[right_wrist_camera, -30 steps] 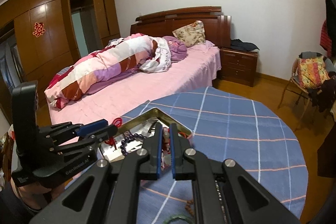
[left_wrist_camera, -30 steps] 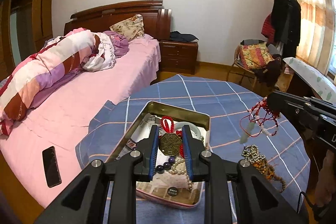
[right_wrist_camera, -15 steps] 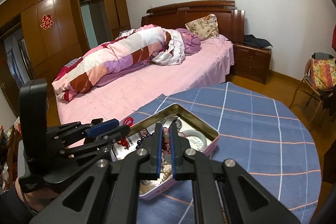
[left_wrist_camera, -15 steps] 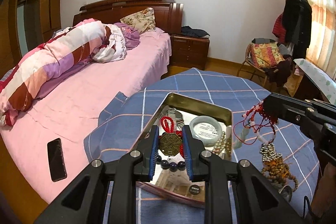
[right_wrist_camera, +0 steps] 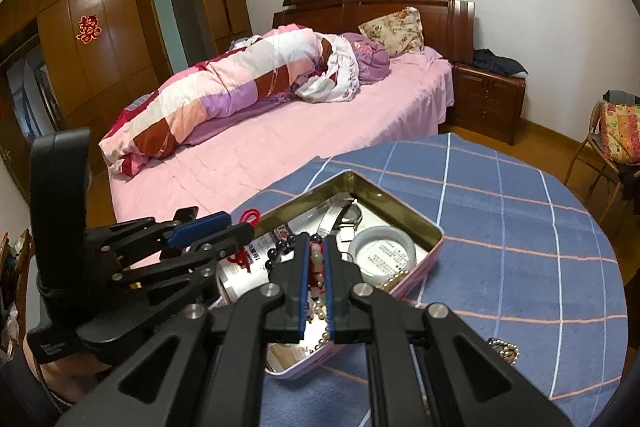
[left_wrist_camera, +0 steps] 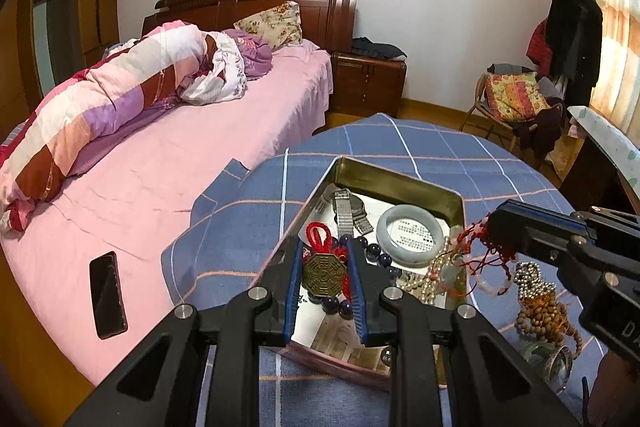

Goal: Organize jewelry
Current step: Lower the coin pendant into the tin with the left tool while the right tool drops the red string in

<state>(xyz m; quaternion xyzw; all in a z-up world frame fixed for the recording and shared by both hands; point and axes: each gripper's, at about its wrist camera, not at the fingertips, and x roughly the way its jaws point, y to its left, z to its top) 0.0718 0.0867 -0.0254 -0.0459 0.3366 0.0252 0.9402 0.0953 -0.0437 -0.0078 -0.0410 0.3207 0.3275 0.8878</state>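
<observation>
Left gripper [left_wrist_camera: 323,269] is clamped on a brass bagua pendant [left_wrist_camera: 321,274] with red cord, right over the open tin [left_wrist_camera: 400,183]. Right gripper [right_wrist_camera: 316,259] is pinched on a red-corded jade charm [left_wrist_camera: 454,267] dangling at the tin's edge. Jade bangle [left_wrist_camera: 412,241] and watch [left_wrist_camera: 344,213] sit inside, on the blue plaid tablecloth [left_wrist_camera: 400,143].

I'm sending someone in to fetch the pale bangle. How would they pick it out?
On the round table's blue checked cloth stands an open metal tin. The jade bangle lies flat near its far right corner on printed paper: a smooth, pale grey-green, unbroken ring, unlike the beaded strands and watch around it.
</observation>
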